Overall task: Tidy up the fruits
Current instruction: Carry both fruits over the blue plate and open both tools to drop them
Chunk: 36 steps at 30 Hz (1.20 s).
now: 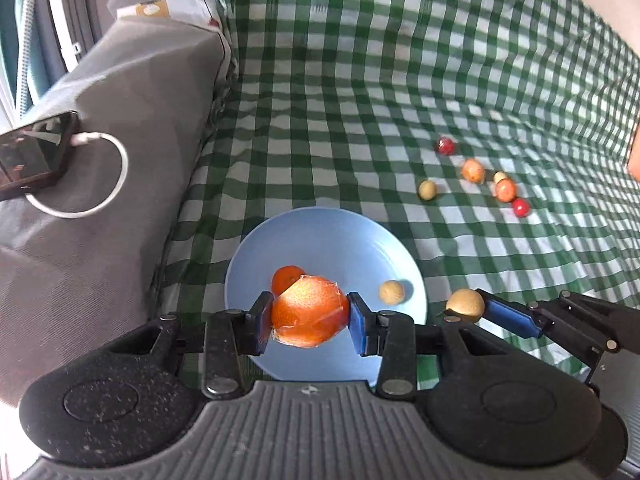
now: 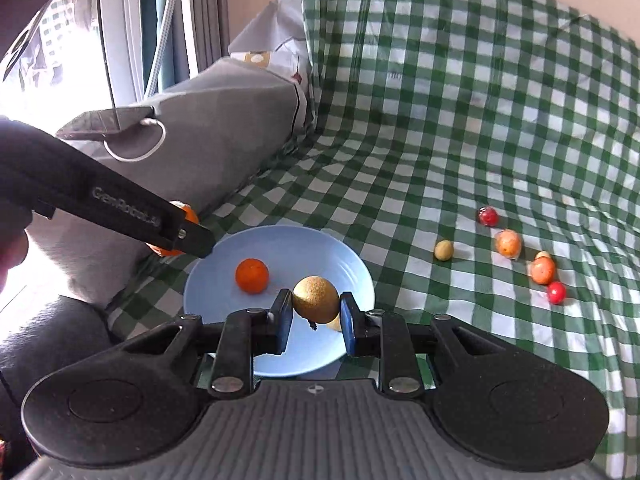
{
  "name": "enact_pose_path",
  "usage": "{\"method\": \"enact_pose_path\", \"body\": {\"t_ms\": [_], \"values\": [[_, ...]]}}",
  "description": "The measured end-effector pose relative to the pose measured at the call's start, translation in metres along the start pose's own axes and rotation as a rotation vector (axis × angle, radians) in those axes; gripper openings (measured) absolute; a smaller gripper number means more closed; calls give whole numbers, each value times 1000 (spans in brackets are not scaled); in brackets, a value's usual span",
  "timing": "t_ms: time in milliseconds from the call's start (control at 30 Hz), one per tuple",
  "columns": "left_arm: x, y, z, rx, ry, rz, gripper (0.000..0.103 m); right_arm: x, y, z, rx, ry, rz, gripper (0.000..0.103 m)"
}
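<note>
Fruit is going onto the plate (image 1: pixel 320 232), and I'm mid-delivery with both hands. My left gripper (image 1: pixel 310 316) has its jaws clamped on a wrapped orange (image 1: pixel 308 312), held over the plate's near left part, just near of a loose orange (image 1: pixel 286 276). My right gripper (image 2: pixel 314 312) pinches a tan fruit (image 2: pixel 316 298) above the plate's near right. Next, I judge, each should lower and spread its jaws gently so nothing rolls off. Six small fruits (image 2: pixel 508 242) wait far right on the cloth (image 2: pixel 440 120).

Both wrist views close above, facing down; share blue plate (image 1: pixel 320 232) (image 2: pixel 280 240).
</note>
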<state>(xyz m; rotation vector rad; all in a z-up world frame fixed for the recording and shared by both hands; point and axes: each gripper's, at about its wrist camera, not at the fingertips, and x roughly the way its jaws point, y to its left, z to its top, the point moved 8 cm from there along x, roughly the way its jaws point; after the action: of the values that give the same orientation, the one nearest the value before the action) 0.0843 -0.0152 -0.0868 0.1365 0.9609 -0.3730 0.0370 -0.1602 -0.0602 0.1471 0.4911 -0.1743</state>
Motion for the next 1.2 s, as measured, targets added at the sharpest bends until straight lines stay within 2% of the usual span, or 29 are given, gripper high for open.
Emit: {"method": "enact_pose_path", "body": {"t_ms": [400,733,767,800,833,867,900,967,1133,1200], "values": [[72,11,2,10,89,46,43,67,-2,-13,-11,95,26,26],[98,15,2,32,120,62,44,95,1,-21,-30,145,43,27],[97,15,3,40,113,60,53,96,1,-20,-28,147,45,27],[96,15,4,45,109,55,74,97,0,-19,-22,149,46,27],[93,14,6,42,99,52,85,97,0,-18,-14,152,50,30],[87,15,8,34,78,58,102,96,-1,-16,-7,157,56,41],[80,15,10,27,52,66,103,94,-2,-14,5,153,54,48],[67,15,12,34,26,62,103,83,-5,-10,22,141,43,72],[27,15,-3,34,18,67,103,45,-5,-10,44,142,47,92],[10,17,-11,29,10,81,103,26,-3,-12,58,135,48,96]]}}
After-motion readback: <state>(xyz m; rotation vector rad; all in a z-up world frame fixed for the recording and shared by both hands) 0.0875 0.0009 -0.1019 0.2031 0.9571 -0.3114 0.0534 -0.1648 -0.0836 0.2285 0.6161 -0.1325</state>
